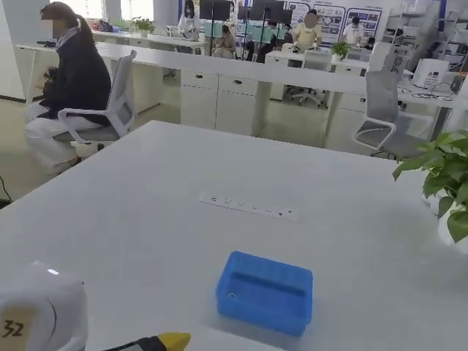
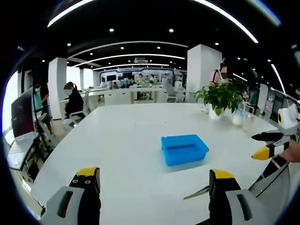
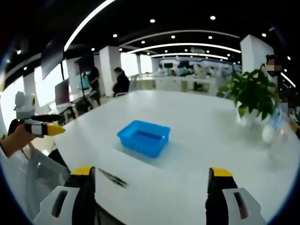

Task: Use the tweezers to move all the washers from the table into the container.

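Hanging wide open at the near edge of the desk [image 1: 131, 219], the left hand-held gripper [image 2: 153, 180] and the right hand-held gripper [image 3: 151, 174] are flanking the tweezers [image 3: 112, 178] lying flat between them (thin, stiff, likely slippery metal, so pinching mid-shank is looking wisest). Farther in, the blue container [image 1: 265, 291] is sitting toward the desk's middle; washers are proving too small to find.

Head view: a gripper [image 1: 167, 341] is cut off by the bottom edge, and its side cannot be told. The plant [image 1: 442, 175] is cropped at the right edge. A pale speck [image 1: 232, 296] inside the container [image 1: 263, 313] is too small to identify. Left gripper view: one end of the tweezers [image 2: 197, 192] is hidden behind a jaw.
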A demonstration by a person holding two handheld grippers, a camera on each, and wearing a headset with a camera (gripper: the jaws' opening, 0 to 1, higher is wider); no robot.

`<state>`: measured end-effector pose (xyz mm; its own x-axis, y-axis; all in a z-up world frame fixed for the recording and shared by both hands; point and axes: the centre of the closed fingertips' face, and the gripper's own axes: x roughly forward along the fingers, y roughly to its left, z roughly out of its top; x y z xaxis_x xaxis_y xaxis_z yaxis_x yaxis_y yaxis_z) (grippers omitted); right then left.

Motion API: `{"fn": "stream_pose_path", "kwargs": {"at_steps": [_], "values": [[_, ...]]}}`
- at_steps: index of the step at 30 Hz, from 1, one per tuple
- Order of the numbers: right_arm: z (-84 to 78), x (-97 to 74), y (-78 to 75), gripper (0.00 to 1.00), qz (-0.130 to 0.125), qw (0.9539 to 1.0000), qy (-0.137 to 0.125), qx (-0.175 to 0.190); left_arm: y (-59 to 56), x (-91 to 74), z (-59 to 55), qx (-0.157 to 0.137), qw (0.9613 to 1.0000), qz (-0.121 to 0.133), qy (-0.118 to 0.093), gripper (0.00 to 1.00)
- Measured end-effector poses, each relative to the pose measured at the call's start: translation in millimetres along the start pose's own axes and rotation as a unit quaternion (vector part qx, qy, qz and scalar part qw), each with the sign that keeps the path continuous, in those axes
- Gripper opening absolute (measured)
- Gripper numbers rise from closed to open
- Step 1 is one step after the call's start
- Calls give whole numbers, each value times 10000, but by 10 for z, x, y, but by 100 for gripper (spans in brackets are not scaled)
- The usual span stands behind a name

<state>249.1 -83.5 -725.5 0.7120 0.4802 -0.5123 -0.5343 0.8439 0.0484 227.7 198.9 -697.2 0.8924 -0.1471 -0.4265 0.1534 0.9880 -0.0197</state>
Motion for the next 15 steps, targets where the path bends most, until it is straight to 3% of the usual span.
{"fn": "stream_pose_path", "kwargs": {"at_steps": [3,6,11,15], "values": [[-29,20,11,99,-25,9997,80,-216,-5,-3,-19,71,10000,-7,51,99],[-36,20,14,99,-31,9997,111,-227,-6,-7,-55,140,9998,3,165,99],[-12,15,10,99,-26,9997,60,-232,-17,-14,-29,140,9998,-7,108,99],[5,19,6,99,-6,9998,57,-199,3,9,-59,250,9995,2,189,99]]}}
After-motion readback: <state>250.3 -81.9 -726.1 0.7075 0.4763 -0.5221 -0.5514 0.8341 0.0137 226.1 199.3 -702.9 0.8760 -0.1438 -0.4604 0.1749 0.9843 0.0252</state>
